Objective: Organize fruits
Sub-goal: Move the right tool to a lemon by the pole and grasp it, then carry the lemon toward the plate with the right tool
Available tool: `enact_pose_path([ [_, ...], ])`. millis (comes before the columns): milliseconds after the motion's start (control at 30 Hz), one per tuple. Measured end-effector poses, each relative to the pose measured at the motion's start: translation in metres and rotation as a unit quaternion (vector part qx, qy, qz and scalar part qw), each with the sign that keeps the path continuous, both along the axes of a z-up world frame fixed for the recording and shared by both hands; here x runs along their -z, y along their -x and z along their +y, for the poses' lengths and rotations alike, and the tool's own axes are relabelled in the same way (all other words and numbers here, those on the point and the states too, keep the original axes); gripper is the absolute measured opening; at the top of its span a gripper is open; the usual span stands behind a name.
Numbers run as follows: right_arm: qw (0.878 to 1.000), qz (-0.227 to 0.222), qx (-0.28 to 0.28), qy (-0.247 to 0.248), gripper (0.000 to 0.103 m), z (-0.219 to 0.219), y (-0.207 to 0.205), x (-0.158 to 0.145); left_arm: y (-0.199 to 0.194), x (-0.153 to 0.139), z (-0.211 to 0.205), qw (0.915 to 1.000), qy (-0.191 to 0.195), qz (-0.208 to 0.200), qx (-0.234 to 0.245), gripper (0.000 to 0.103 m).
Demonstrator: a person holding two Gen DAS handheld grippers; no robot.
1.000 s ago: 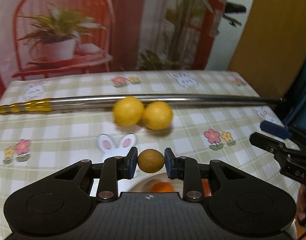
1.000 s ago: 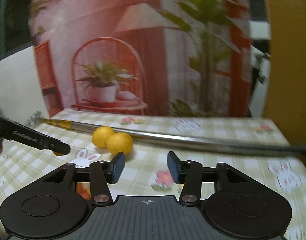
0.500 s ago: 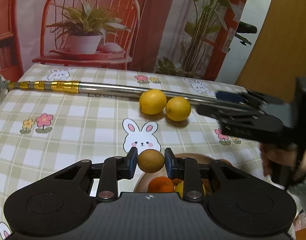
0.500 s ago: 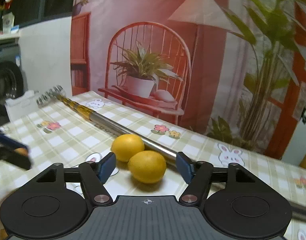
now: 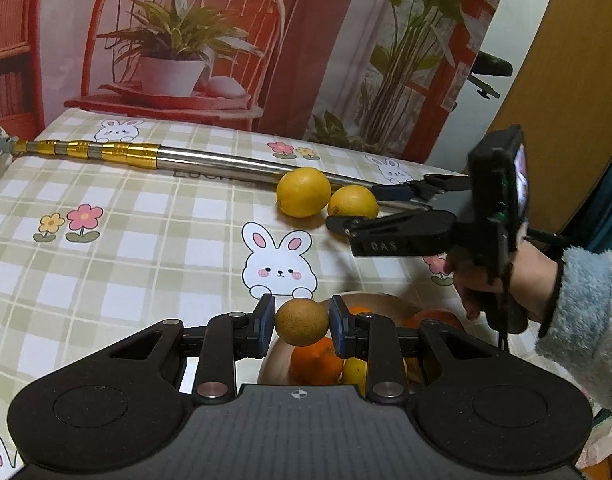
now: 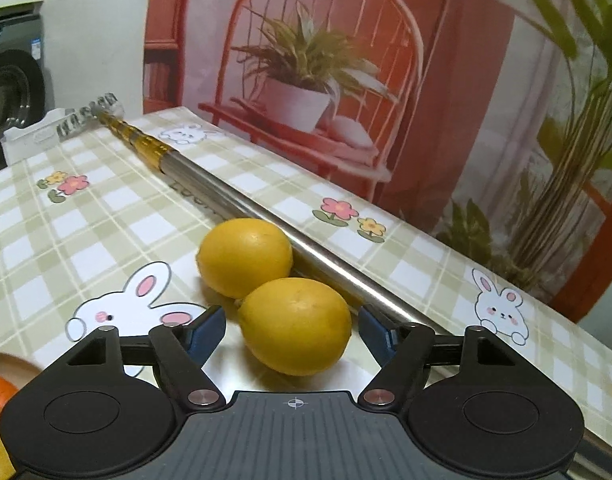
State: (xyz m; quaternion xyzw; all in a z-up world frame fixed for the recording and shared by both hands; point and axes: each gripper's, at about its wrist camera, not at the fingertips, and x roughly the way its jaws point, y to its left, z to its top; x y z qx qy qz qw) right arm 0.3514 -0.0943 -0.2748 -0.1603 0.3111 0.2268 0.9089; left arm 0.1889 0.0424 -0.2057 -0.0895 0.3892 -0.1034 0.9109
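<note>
A small brown fruit [image 5: 301,322] is being held between the blue pads [image 5: 264,325] of the left gripper [image 5: 301,325], pinched on both sides and lifted clear of the table, directly above a wooden bowl [image 5: 379,303]. The bowl is being seen below and just behind the fingers; an orange [image 5: 316,362] and part of a yellow fruit [image 5: 354,370] are lying in it, partly hidden by the gripper body. The right gripper [image 6: 293,326] is being held wide open, with the nearer lemon [image 6: 294,326] sitting between its two blue pads [image 6: 210,330]; a gap is being left on each side, so the pads are not being pressed against the peel, though whether either pad is brushing it cannot be told. This lemon is resting on the checked tablecloth [image 6: 86,236], touching the farther lemon [image 6: 245,257], which lies just beyond it and to its left. Both lemons are being backed by a long metal pole [image 6: 242,210] with gold bands, laid across the table; the farther lemon is against it. In the left wrist view the same right gripper [image 5: 351,210] is being seen from the side, gripped by a hand [image 5: 501,284] in a fluffy pale blue sleeve [image 5: 585,312], its fingers reaching around the nearer lemon [image 5: 353,202], with the farther lemon [image 5: 303,192] just beyond the fingertips. A printed rabbit [image 5: 279,264] on the cloth is lying between the lemons and the bowl.
</note>
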Motion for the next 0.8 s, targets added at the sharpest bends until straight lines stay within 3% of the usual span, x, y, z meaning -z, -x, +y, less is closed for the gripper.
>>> enact_pose_path([
  [200, 1.0, 0.019, 0.003, 0.01, 0.059, 0.002, -0.008, 0.007, 0.003, 0.002, 0.003, 1.0, 0.008, 0.004, -0.001, 0.031],
  [367, 0.999, 0.031, 0.012, -0.001, 0.058, -0.005, -0.004, 0.003, 0.004, 0.002, 0.006, 0.9999, 0.012, 0.006, -0.001, 0.031],
  [800, 0.991, 0.01, 0.061, -0.122, 0.058, -0.06, 0.089, -0.044, 0.022, 0.01, -0.005, 0.9991, 0.006, 0.018, 0.038, 0.031],
])
